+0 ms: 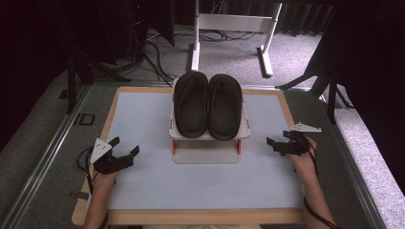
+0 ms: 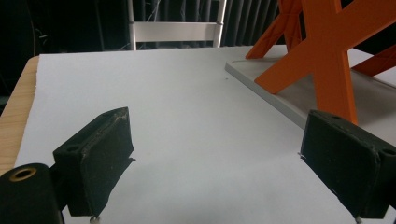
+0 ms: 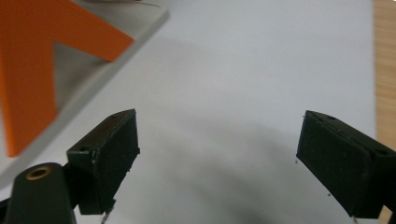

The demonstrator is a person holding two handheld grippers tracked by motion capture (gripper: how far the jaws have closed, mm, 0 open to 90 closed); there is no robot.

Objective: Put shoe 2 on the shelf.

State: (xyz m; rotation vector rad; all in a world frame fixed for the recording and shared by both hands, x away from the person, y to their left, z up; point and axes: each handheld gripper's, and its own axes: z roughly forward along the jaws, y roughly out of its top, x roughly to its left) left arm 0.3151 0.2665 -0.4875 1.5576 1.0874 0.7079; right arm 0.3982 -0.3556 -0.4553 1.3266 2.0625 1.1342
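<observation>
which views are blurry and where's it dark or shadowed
High view: room behind the table is nearly black, the slippers on the rack show little detail. Left gripper view: fairly sharp, soft shadow under the left gripper. Right gripper view: orange leg blurred, faint shadow beneath the right gripper.

The right gripper (image 3: 217, 163) hangs over the white tabletop (image 3: 261, 70), jaws spread wide with nothing between them. An orange leg (image 3: 28, 74) (on a grey base (image 3: 98, 70)) stands at upper left.

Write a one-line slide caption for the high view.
Two black slippers sit side by side on a small raised rack, with the open left gripper and right gripper waiting at either side.
</observation>
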